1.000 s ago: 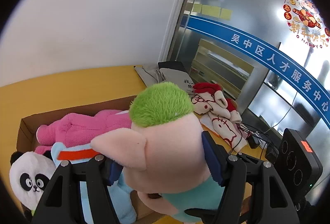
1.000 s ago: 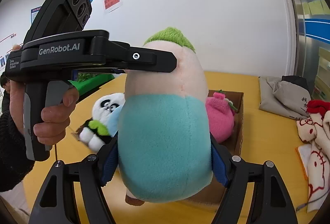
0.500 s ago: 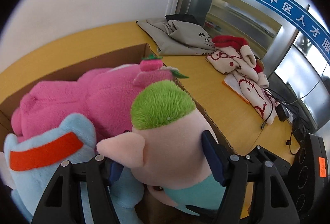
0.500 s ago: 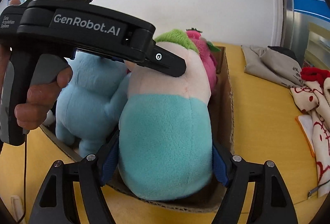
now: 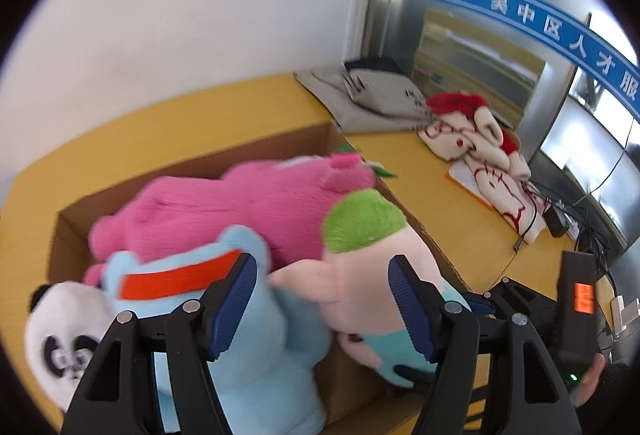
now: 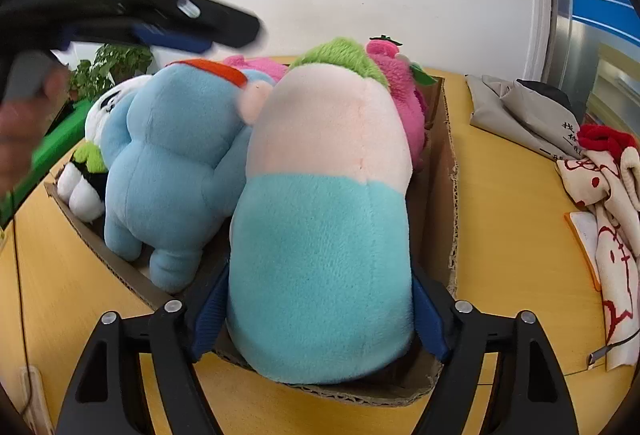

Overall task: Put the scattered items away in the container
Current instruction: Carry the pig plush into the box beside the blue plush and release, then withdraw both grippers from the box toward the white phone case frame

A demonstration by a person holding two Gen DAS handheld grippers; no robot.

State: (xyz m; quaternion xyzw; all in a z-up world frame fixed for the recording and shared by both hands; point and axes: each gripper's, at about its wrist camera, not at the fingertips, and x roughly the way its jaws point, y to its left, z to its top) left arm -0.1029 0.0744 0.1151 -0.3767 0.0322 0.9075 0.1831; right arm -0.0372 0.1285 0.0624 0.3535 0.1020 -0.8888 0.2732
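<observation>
The left gripper [image 6: 132, 15] is only a dark blur at the upper left of the right wrist view, and the hand holding it is blurred too. The bottom of the pig toy [image 6: 324, 219] is hidden behind the wall of the cardboard box [image 6: 444, 195]. The right gripper [image 6: 320, 319] reaches level over the near box edge, its jaws clamped on the toy's teal lower body (the toy stands inside the box). The left gripper's jaws are spread wide and hold nothing; between them lie the pig's ear and the blue toy [image 5: 240, 315]. Beyond them lies a pink toy [image 5: 240, 207], and left of them a panda [image 5: 64, 335]. The box stands on the table [image 6: 512, 235].
</observation>
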